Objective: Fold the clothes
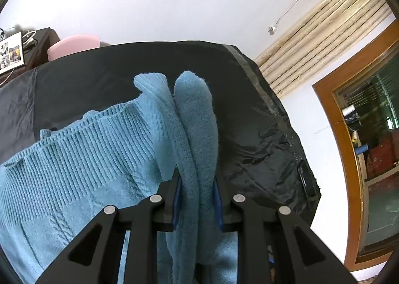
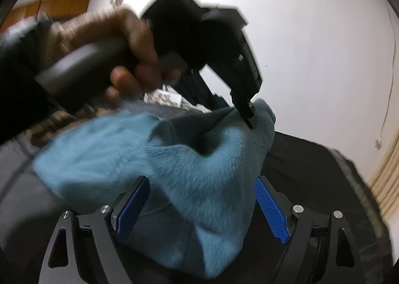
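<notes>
Left hand-held gripper [image 1: 195,199]: pinching a doubled fleecy fold of the blue sweater [image 1: 82,159] at lower centre.
Right hand-held gripper [image 2: 202,209]: standing spread, blue pads [image 2: 270,209] on either side of the cloth, not clamping.
Sweater: draping over the black-covered desk [image 1: 261,122], one edge lifted.
Doing it well: probably keeping the pinched layers together and edges matched.
Hard to see: right view blurring; hand [image 2: 129,42] and desk edges cut off.

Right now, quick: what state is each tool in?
Left tool: closed on a fold of the blue sweater.
Right tool: open, the sweater lying between its blue pads, not clamped.
</notes>
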Demonstrator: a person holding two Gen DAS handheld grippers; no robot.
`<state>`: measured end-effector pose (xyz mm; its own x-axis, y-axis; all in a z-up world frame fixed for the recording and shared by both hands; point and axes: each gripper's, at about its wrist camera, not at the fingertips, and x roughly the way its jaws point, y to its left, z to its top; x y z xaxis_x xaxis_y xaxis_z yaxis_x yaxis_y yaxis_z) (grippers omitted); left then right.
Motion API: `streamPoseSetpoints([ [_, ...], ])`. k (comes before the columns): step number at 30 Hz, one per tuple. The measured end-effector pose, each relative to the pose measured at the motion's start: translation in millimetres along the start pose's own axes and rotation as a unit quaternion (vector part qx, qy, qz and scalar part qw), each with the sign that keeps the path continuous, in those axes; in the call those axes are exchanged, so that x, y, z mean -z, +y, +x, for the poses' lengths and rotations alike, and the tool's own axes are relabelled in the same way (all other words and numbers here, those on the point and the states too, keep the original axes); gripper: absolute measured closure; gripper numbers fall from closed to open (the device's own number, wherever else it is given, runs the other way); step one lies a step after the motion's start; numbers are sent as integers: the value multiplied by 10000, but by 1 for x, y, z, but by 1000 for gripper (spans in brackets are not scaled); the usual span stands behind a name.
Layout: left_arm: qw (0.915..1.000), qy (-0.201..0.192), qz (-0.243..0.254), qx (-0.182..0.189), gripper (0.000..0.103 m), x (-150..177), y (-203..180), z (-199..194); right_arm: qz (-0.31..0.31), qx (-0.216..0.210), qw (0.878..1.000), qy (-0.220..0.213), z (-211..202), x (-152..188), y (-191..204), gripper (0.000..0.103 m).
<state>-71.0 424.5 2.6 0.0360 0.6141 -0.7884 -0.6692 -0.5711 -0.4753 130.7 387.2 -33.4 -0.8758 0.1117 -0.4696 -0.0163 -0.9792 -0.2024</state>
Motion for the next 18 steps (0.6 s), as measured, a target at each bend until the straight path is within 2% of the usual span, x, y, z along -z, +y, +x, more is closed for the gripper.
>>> streamPoseSetpoints([
  [1, 10000, -26, -4, 27, 79, 1, 2, -3, -54, 68, 10000, 28, 4, -1, 4, 32],
  [2, 10000, -62, -17, 46, 79, 2, 5, -7, -60, 101, 9999, 50, 7, -3, 6, 59],
  [5, 9997, -172, -104, 122, 81, 4, 19, -20, 19, 121, 9999, -29, 5, -10, 7, 75],
  [11, 9981, -496, -242, 285, 81, 11, 42, -54, 175, 144, 9995, -199, 1, -23, 11, 79],
  [18, 9939, -994, -334, 338, 82, 26, 72, -113, 175, -242, 9982, -517, -16, -51, 39, 79],
])
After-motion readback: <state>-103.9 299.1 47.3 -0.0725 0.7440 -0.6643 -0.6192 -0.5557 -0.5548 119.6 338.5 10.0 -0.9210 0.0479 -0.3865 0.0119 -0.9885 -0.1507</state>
